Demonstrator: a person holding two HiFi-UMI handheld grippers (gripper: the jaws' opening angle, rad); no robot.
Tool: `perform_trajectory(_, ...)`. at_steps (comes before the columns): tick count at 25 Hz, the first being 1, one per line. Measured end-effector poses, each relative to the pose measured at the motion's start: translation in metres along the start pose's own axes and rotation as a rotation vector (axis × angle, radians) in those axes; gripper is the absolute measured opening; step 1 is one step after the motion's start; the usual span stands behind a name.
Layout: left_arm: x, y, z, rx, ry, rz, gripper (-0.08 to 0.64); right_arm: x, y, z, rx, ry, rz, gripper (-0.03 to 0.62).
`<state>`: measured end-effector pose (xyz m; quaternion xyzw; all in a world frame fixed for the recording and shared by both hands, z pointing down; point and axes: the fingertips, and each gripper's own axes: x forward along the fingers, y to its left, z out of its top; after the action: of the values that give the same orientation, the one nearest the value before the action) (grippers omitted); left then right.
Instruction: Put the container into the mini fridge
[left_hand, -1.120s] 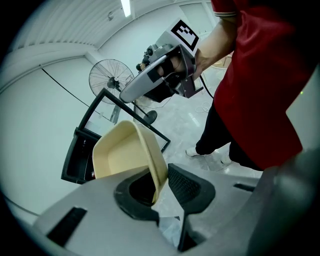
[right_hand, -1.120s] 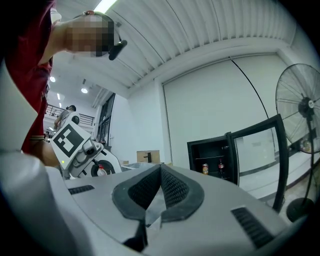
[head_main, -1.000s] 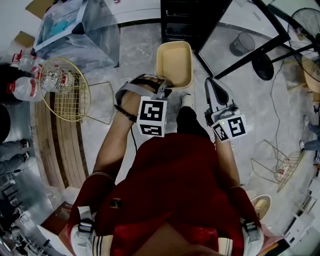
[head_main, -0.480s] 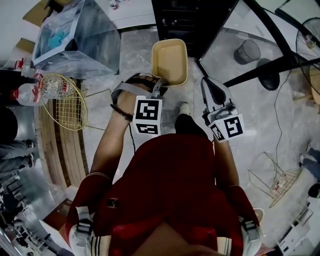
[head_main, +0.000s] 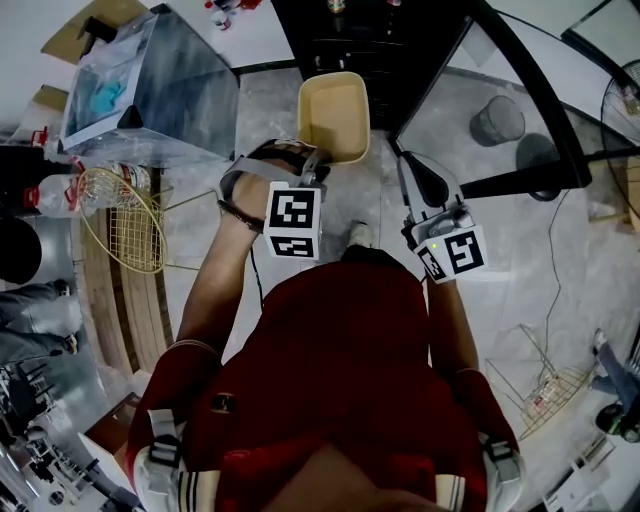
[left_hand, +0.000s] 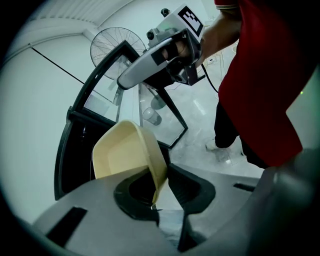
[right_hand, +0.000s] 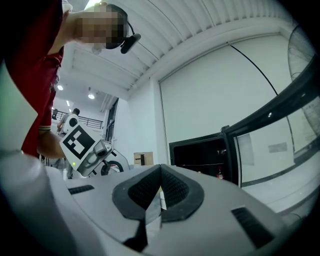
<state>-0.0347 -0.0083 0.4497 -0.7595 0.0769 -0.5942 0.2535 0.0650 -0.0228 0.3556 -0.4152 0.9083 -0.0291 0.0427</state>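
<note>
Beige container (head_main: 335, 115) pinched by one thin wall in left gripper (left_hand: 162, 189) — may pivot, slip, or clip the fridge (head_main: 370, 40) frame. Right gripper (right_hand: 160, 195) closed, empty.

Near end of the cream rectangular plastic container (left_hand: 125, 155) is hidden behind the left gripper (left_hand: 161, 194); only one wall shows between its jaws. Black mini fridge (left_hand: 75, 155) ahead of those jaws: interior too dark to read. Beyond the right gripper (right_hand: 159, 192) jaws, small items inside it cannot be identified.
</note>
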Motion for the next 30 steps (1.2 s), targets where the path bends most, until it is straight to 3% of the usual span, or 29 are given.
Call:
perform_trajectory(11,0.069,0.079,0.012,-0.031,0.049,-0.005,0.074,0.021,-0.086,-0.007,0.031,0.018,0.003,-0.002)
perform_trajectory(30,0.172,0.179,-0.021,-0.029,0.059,-0.013,0.074,0.07,-0.145,-0.014,0.051,0.064,-0.119,-0.002)
